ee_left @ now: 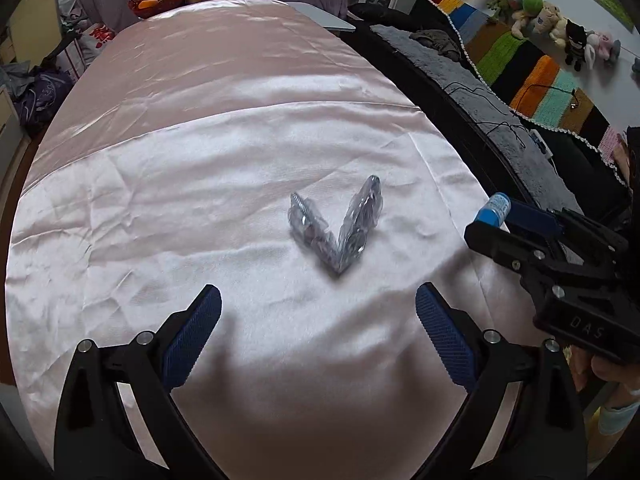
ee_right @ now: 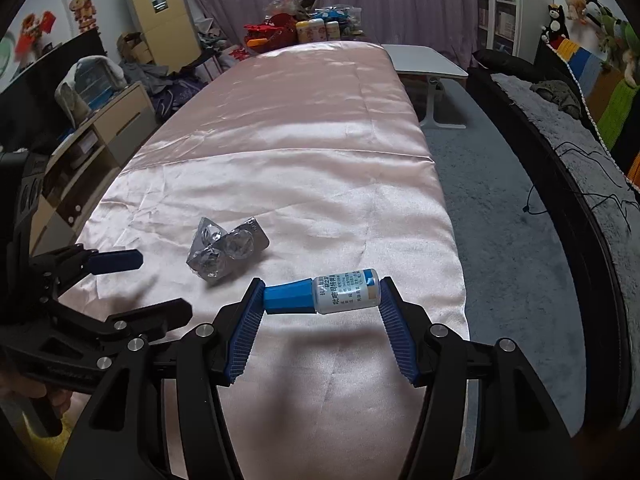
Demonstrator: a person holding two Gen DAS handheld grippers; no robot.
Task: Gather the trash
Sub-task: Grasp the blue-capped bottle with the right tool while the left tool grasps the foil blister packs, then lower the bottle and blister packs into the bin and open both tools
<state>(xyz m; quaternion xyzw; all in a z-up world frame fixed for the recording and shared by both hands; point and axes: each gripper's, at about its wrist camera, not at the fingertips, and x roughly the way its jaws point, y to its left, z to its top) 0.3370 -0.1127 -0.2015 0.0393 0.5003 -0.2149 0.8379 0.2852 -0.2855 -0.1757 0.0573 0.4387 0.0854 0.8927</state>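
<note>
A small white bottle with a blue cap (ee_right: 344,296) lies sideways between the pads of my right gripper (ee_right: 322,298), which is shut on its two ends and holds it just above the pink satin cloth (ee_right: 300,140). The left wrist view shows the same bottle (ee_left: 494,208) in the right gripper (ee_left: 500,220) at the right edge. A folded silver blister pack (ee_left: 340,228) lies on the cloth (ee_left: 180,168), a little ahead of my left gripper (ee_left: 319,292), whose jaws stand wide open and empty. From the right wrist view the pack (ee_right: 224,252) sits just beyond the left gripper (ee_right: 148,286).
A red basket and several bottles (ee_right: 288,28) crowd the table's far end. A low white table (ee_right: 424,62) and grey rug (ee_right: 500,220) lie to the right, then a dark sofa (ee_right: 560,140) with plush toys (ee_left: 540,12). A wooden cabinet (ee_right: 112,120) stands left.
</note>
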